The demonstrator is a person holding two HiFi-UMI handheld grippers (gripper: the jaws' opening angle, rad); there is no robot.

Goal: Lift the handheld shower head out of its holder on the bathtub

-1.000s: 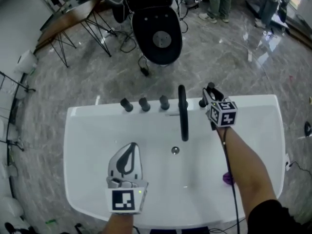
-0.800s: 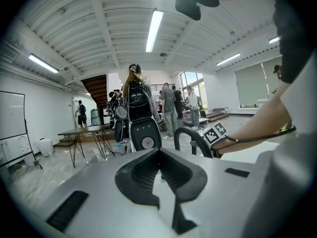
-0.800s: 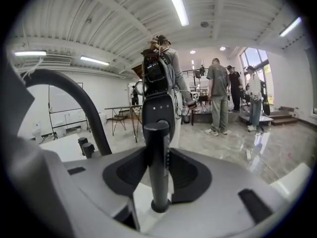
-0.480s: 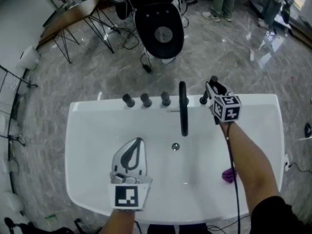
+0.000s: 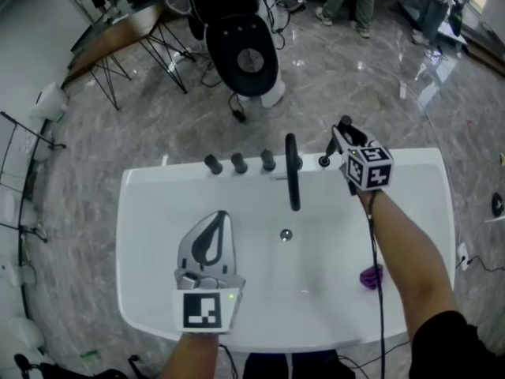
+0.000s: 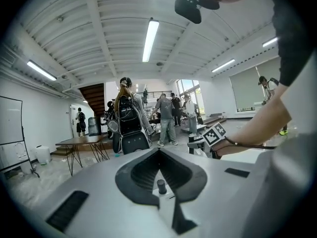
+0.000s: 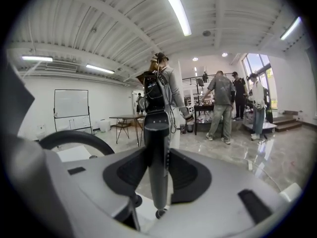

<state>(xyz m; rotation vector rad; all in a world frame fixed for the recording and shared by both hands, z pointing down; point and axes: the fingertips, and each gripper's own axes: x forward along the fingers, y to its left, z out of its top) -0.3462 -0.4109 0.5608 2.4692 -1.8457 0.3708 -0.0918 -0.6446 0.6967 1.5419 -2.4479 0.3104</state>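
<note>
Shower head (image 7: pixel 157 152) risen, gripped in right tool (image 5: pixel 342 130)

Dark slim shower head (image 7: pixel 157 152) upright at bathtub (image 5: pixel 426 181) rim.

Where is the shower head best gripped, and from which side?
Grip the shower head by its slim straight handle, about mid-length, coming level from over the tub. It stands upright by the rim, so jaws close across it from both sides; the right hand-held gripper holds it so.
</note>
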